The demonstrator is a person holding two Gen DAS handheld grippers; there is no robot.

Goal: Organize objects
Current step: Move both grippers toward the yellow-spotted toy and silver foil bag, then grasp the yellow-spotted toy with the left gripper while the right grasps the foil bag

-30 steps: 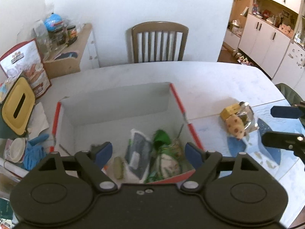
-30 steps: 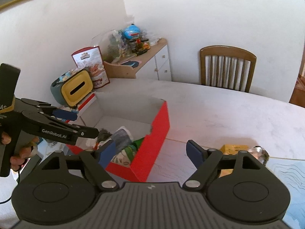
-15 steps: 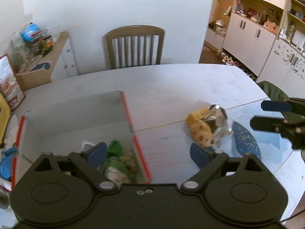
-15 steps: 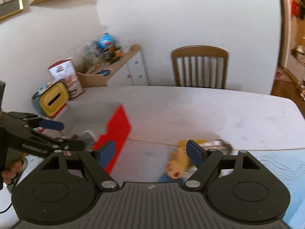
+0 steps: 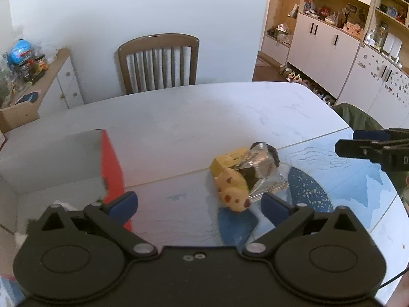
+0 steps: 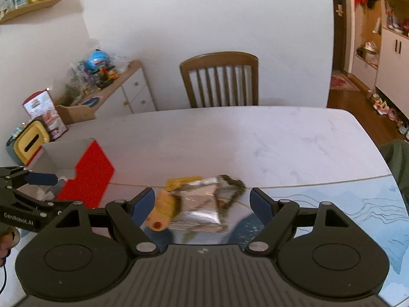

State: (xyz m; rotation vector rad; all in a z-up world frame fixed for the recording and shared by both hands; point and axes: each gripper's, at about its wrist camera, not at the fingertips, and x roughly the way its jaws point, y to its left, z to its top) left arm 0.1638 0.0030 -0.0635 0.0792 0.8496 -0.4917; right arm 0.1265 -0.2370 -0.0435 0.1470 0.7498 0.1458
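A: Blue pads on the right tongs (image 6: 202,203), spread wide, nothing held. Between them and just beyond lies a small heap on the worktop (image 6: 255,138): a silver foil packet (image 6: 202,204), a yellow spotted plush toy (image 6: 162,213) touching its left side, a yellow carton (image 6: 182,180) behind, something dark and frayed (image 6: 234,183) at the packet's far right corner.

B: Left tongs (image 5: 199,206)?

A: Also gaping, empty. They hang over the worktop between the box and the heap; the toy sits just inside the right pad. From this side the toy overlaps the foil packet and the yellow carton pokes out behind it.

B: The box?

A: Red cardboard box (image 6: 87,176), white inside, open top, to the left of the heap and apart from it. The left wrist view is too blurred there to name its contents.

B: Farther out?

A: Bare marble surface, then a wooden slat-back chair (image 6: 219,79) at the far edge. A yellow-lidded tissue holder (image 6: 29,144) and a printed snack bag (image 6: 43,112) stand beyond the box, beside a low cabinet (image 6: 122,89).
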